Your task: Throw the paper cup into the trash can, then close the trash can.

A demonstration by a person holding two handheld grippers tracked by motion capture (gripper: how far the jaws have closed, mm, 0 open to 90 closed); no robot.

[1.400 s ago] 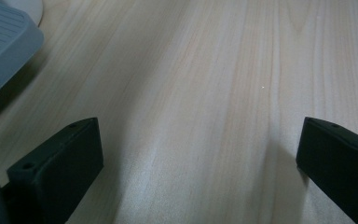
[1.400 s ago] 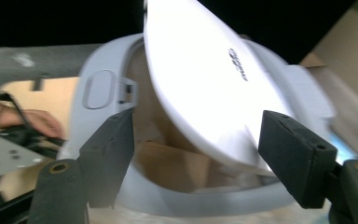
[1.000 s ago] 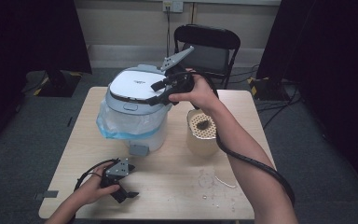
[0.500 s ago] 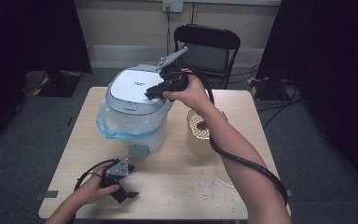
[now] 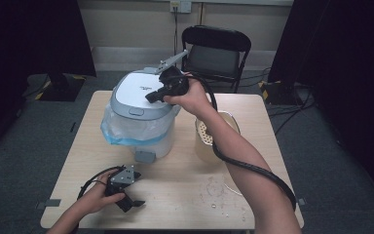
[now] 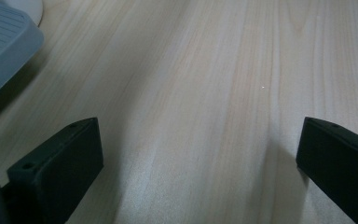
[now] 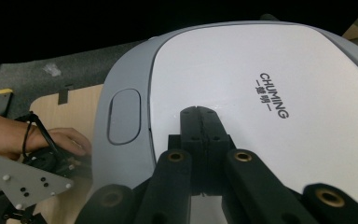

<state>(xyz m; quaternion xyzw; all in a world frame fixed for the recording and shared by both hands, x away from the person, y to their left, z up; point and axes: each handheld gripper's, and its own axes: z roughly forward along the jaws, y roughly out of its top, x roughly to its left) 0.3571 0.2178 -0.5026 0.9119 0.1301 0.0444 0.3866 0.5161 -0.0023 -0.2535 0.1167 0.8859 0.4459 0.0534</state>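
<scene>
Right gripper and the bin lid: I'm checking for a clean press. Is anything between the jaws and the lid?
Nothing visible. The right gripper, jaws shut together, sits directly over the bare white lid, beside its grey button.

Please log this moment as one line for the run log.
right tool: shut, tips on bin lid near grey button | left tool: open, empty, over table | bin lid: closed
</scene>
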